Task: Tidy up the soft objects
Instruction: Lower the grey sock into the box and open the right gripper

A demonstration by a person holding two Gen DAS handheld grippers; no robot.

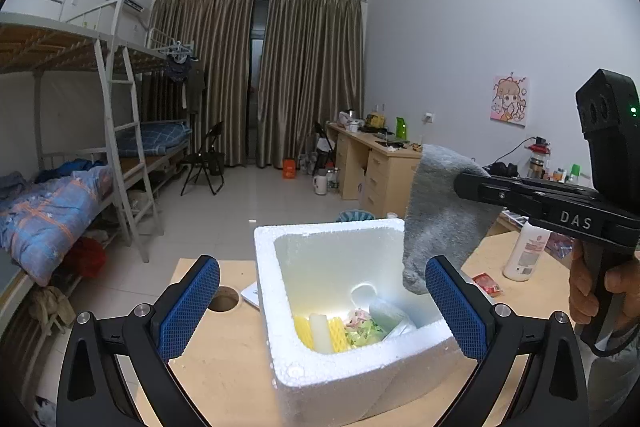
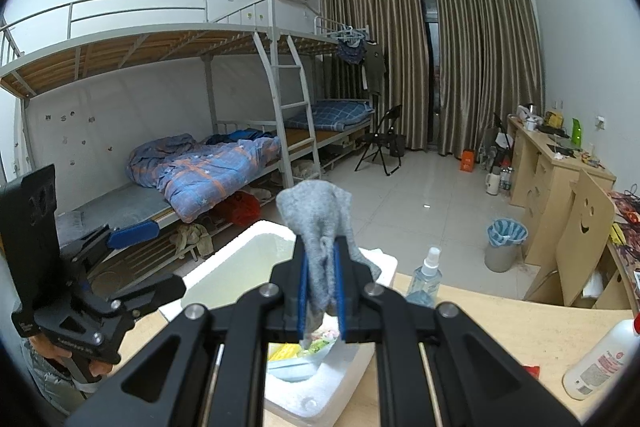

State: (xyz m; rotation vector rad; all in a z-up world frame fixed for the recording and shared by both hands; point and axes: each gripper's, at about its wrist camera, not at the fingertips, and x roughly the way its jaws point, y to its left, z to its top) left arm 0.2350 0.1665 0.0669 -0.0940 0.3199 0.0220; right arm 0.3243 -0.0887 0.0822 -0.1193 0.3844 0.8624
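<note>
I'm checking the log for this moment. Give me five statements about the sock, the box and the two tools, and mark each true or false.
1. The right tool is shut on the grey sock. True.
2. The left tool grips the foam box. False: it is open, with the box between its pads, and no contact shows.
3. The sock lies on the bottom of the box. False: it hangs in the air over the box.
4. The box already holds some yellow pieces. True.
5. A white bottle stands inside the box. False: it stands on the table, beside the box.
</note>
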